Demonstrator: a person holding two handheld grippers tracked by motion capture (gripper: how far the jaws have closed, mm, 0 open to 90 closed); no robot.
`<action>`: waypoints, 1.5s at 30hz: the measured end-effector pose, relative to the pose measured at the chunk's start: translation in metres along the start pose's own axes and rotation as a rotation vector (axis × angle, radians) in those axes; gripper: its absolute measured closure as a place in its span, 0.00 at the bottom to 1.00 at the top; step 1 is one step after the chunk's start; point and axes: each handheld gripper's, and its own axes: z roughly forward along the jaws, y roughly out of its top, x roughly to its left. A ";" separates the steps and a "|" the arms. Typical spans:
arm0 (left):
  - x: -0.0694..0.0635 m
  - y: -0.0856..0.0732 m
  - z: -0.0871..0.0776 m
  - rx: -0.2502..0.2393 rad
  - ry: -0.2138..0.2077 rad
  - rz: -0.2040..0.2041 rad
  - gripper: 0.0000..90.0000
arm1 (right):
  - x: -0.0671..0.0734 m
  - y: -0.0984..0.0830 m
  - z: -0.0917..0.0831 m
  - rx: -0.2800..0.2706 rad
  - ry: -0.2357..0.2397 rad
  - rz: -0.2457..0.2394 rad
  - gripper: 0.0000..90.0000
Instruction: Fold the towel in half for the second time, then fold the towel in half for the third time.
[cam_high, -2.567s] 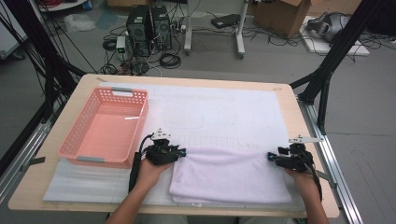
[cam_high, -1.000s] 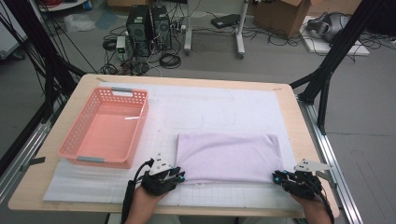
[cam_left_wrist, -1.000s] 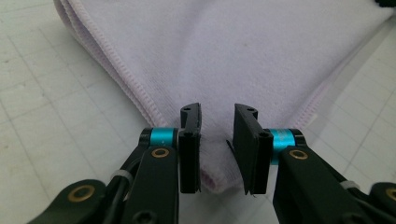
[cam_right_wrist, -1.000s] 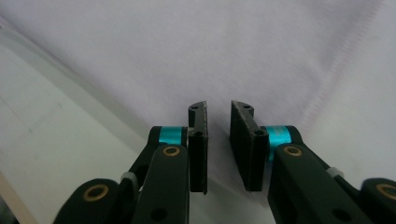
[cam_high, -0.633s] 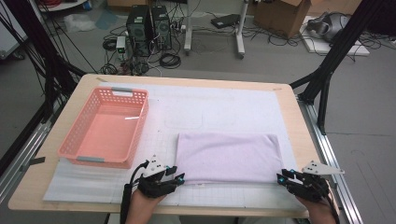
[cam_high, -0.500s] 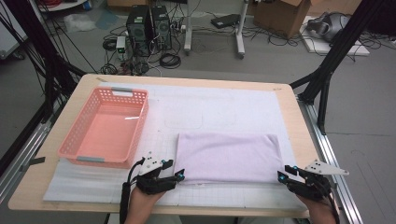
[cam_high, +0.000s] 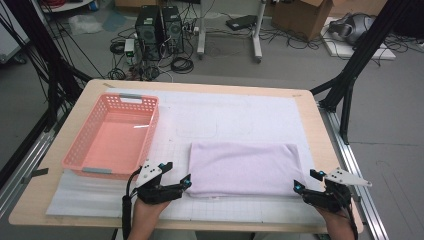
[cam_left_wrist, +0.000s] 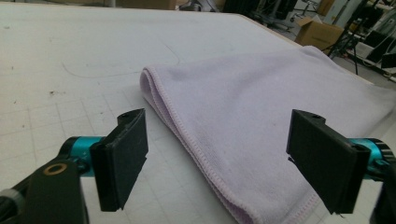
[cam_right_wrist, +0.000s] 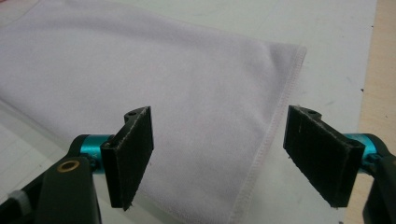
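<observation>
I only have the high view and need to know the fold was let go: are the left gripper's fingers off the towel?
Observer: Yes. The left gripper has just been opening; its fingers stand wide, and the lilac towel lies under the gap, unpinched.
Operator: And the right one?
Observer: The right gripper has just been opening too; the towel's stitched hem runs beneath its gap, untouched.
Operator: Is the towel's left edge a fold?
Observer: Yes, the left gripper view shows a rounded, doubled edge.
</observation>
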 end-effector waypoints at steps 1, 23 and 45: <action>0.000 0.000 0.000 0.001 0.001 0.001 0.25 | -0.001 0.000 0.001 -0.002 0.005 -0.001 0.24; 0.000 -0.003 0.002 0.032 -0.006 0.007 0.27 | -0.003 0.001 0.002 -0.028 0.034 0.010 0.23; -0.004 -0.013 0.011 0.200 -0.038 -0.049 0.41 | 0.005 0.007 0.013 -0.019 0.071 -0.009 0.23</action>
